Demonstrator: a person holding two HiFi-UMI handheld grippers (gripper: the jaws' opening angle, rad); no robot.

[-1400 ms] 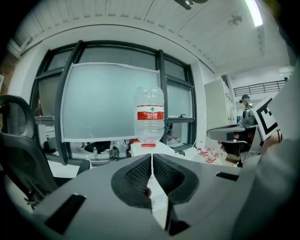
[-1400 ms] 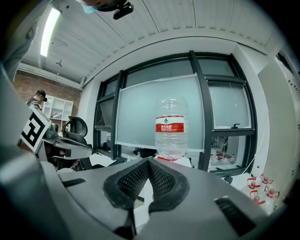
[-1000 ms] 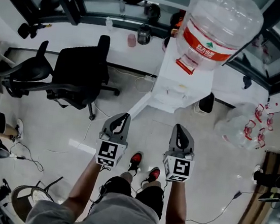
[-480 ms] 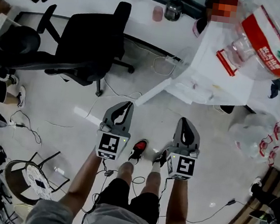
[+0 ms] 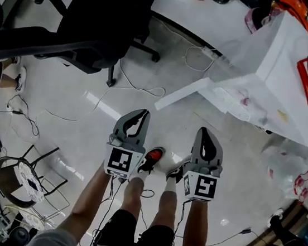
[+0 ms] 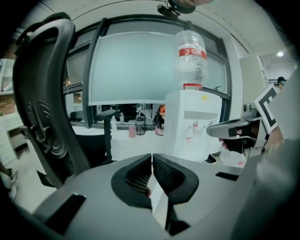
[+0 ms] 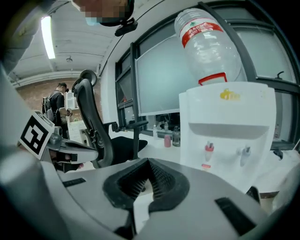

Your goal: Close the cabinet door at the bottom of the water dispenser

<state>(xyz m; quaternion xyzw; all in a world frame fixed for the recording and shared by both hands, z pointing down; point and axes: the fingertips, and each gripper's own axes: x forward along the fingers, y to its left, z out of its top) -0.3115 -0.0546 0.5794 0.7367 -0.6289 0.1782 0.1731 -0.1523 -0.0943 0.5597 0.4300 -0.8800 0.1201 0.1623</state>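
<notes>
**Both grippers shut, cabinet door standing open**

You hold both grippers side by side in front of the tall white water dispenser [image 5: 272, 79], well short of it. Your left gripper [image 5: 142, 112] has its jaws pressed together with nothing between them. Your right gripper [image 5: 206, 131] likewise shows its jaws closed tip to tip and empty. The flat white cabinet door [image 5: 187, 93] at the foot of the dispenser stands swung out over the pale glossy floor [image 5: 86, 122], its free edge on your left gripper's side. Neither gripper touches it. A clear plastic water bottle with a red label [image 7: 206, 37] sits upside down on top of the dispenser. A black swivel office chair [image 5: 99, 22] stands to the dispenser's left.
</notes>
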